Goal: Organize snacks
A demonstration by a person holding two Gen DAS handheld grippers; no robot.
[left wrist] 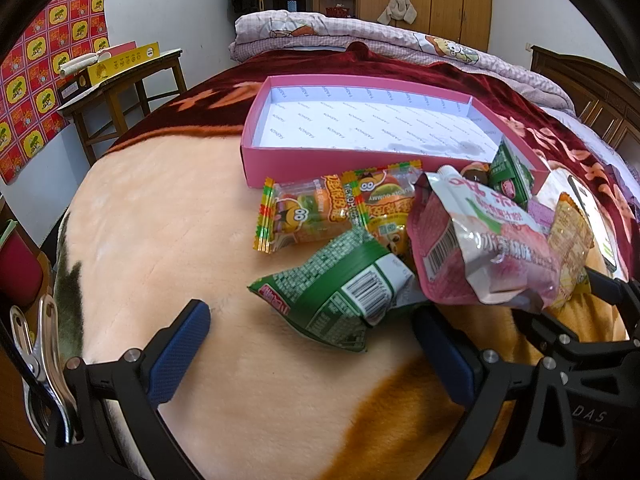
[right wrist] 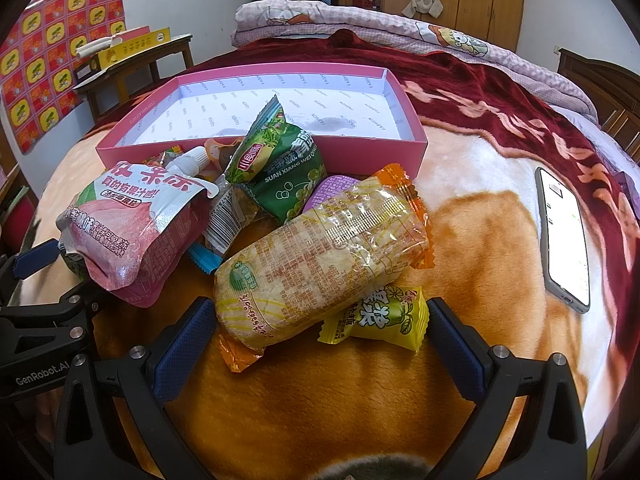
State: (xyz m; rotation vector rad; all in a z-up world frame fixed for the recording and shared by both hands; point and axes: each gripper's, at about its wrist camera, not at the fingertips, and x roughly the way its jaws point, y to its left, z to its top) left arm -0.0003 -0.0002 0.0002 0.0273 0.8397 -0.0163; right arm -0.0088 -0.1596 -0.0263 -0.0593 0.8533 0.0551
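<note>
Left claw (left wrist: 310,330): fingers spread wide, gripping nothing. It hangs low over the blanket (left wrist: 168,216), and a green packet (left wrist: 340,288) lies just ahead, between the blue pads (left wrist: 180,354) and nearer the right one. In the left wrist view the right pad is partly hidden behind this packet.

Right claw (right wrist: 320,334): fingers likewise spread wide, empty. A long rice cracker pack (right wrist: 320,256) lies on the bed with its near end between the fingers; whether it touches the left pad (right wrist: 182,350) cannot be told. A small yellow candy (right wrist: 380,318) sits against the pack, just beside the right pad.

Snacks: all heaped on the blanket, in front of the pink box (right wrist: 264,152) and outside it. The heap includes a pink jelly pouch (right wrist: 132,224) with a white spout, leaning over neighbouring items; a second green packet (right wrist: 280,168) propped against the box's near wall; and two gummy packets (left wrist: 320,208) lying beside the box in the left wrist view. A purple item (right wrist: 332,190) is mostly covered by the cracker pack.

Box: open, white printed lining, no snacks inside; a dark smudge marks the floor.

A phone (right wrist: 564,236), screen lit, lies on the blanket to the right, well apart from the heap. A folded quilt (right wrist: 360,24) lies at the far end of the bed.
</note>
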